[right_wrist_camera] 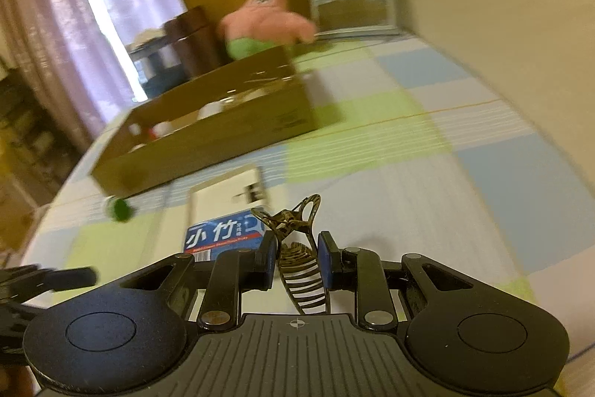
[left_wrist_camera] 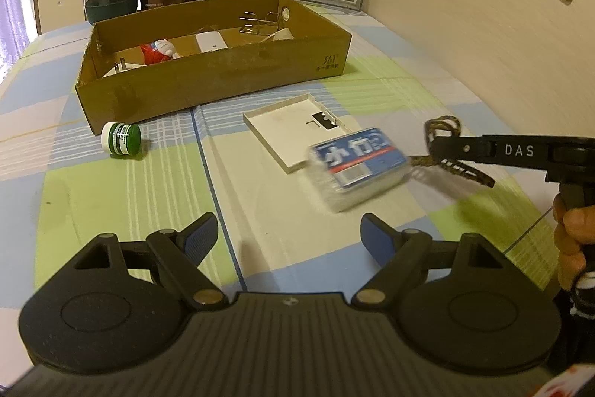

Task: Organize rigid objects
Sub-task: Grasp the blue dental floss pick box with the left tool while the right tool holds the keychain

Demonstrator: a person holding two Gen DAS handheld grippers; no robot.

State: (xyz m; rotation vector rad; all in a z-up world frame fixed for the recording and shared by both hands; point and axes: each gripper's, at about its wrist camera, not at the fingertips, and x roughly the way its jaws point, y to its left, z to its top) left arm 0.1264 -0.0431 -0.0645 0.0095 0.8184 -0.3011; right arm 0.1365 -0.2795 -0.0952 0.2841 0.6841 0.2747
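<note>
Right gripper (right_wrist_camera: 296, 253): fingers pinching a striped hair claw clip (right_wrist_camera: 297, 248), centre of the right wrist view.
Left gripper (left_wrist_camera: 288, 235): fingers spread wide, holding nothing, low over the worktop (left_wrist_camera: 111, 196).
Blue-labelled pack (left_wrist_camera: 359, 166): blurred, right of centre, overlapping a white tray (left_wrist_camera: 293, 131).
Green jar (left_wrist_camera: 121, 137): on its side, just before the cardboard box (left_wrist_camera: 208, 80).

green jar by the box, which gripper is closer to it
Left. The left gripper hangs open over the tablecloth, with the green jar ahead to its left. The right gripper, shut on the hair claw clip, is farther off, beyond the blue packet.
</note>
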